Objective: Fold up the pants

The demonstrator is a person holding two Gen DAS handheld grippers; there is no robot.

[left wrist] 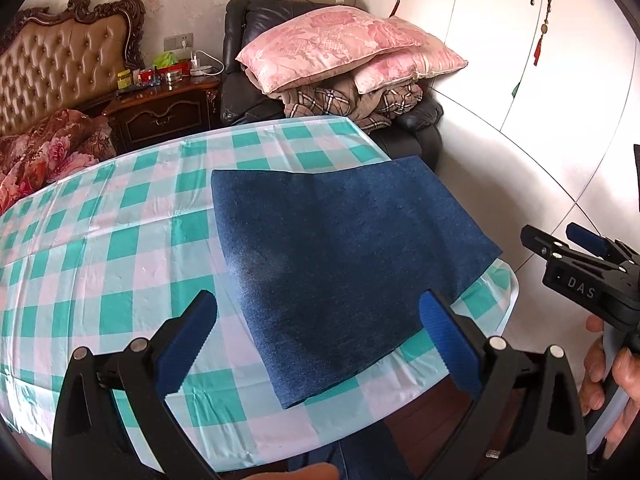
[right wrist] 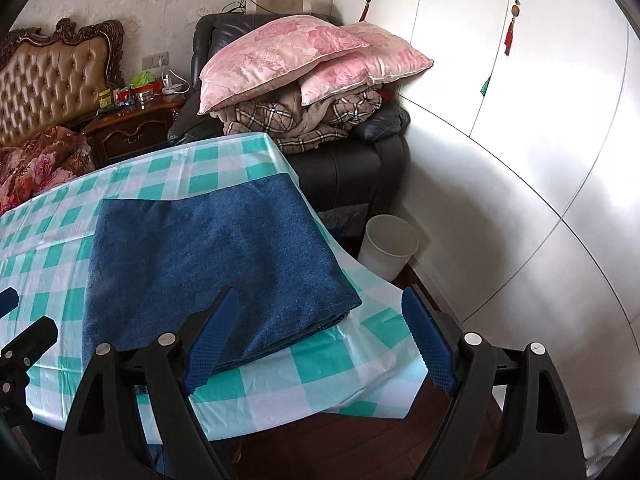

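The dark blue pants [left wrist: 344,264] lie folded into a flat rectangle on the green-and-white checked tablecloth [left wrist: 100,248], near the table's right edge. They also show in the right wrist view [right wrist: 208,264]. My left gripper [left wrist: 316,344] is open and empty, just above the near edge of the pants. My right gripper [right wrist: 320,340] is open and empty, hovering over the table's near right corner beside the pants. The right gripper also shows at the right of the left wrist view [left wrist: 560,240].
A black armchair [right wrist: 352,168] piled with pink pillows [right wrist: 280,52] and a plaid blanket stands behind the table. A white bin [right wrist: 390,244] sits on the floor by white wardrobe doors [right wrist: 540,120]. A bed and a wooden nightstand [left wrist: 160,112] are at the far left.
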